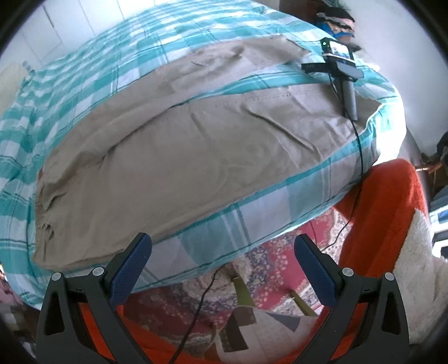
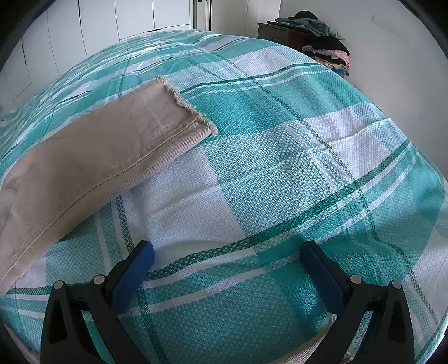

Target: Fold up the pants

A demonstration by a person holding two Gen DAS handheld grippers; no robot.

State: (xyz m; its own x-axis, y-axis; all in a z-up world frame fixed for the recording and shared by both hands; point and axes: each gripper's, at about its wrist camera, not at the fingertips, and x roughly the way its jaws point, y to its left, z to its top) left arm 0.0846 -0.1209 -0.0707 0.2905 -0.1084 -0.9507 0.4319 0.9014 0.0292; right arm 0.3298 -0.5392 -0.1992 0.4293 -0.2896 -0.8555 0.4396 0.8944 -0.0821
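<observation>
nearest the left wrist camera, the left gripper [image 1: 222, 246] hangs with its blue fingers [image 1: 131, 268] spread wide and nothing between them, poised off the edge of the bed [image 1: 252, 212] above a patterned rug [image 1: 268, 260] and an orange cover [image 1: 386, 207]. that stance reads as an approach, not a grasp. just beyond the fingers, across the bed's edge, the beige pants [image 1: 173, 156] lie flat on the teal plaid bedspread [image 1: 84, 70], the two legs spread apart in a shallow v with a strip of plaid showing between them; laid out like this, the cloth is ready for one leg to be brought over the other, so the fold looks not yet begun. farther back, a small camera on a handle [image 1: 340, 64] rests on the bedspread at the far end of the near leg, its cable [image 1: 359, 145] trailing over the bed's edge to the floor.

close to the right wrist camera, the right gripper [image 2: 226, 249] is likewise open wide and empty, hovering low over bare bedspread [image 2: 280, 156]. ahead and to its left lies one pant leg [image 2: 92, 159], ending in a frayed hem [image 2: 187, 109], which seems the natural corner to pinch. beyond the bed stand white wardrobe doors [image 2: 134, 16] and a dark dresser [image 2: 282, 35] heaped with clothes [image 2: 327, 47].
</observation>
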